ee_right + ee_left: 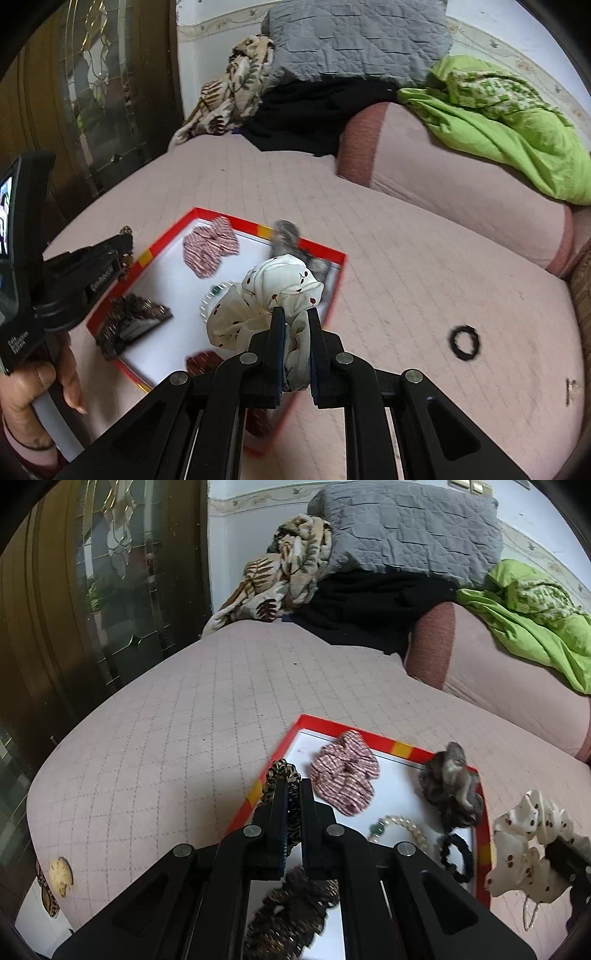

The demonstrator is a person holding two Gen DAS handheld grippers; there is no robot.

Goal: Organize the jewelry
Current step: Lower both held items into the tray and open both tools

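Scrunchies fill both tongs: left tongs (293, 794) clamp a leopard-print scrunchie (282, 775), right tongs (295, 321) pinch a cream, cherry-dotted scrunchie (273, 295) above the red-rimmed tray (162, 236).

Red-rimmed white tray (484, 834) with yellow patches, red-white striped scrunchie (343, 771), leopard-print scrunchie (282, 771), cream cherry-dotted scrunchie (273, 295), grey scrunchie (452, 786), pink quilted bedspread (166, 746), lime-green cloth (532, 624), grey pillow (406, 528).
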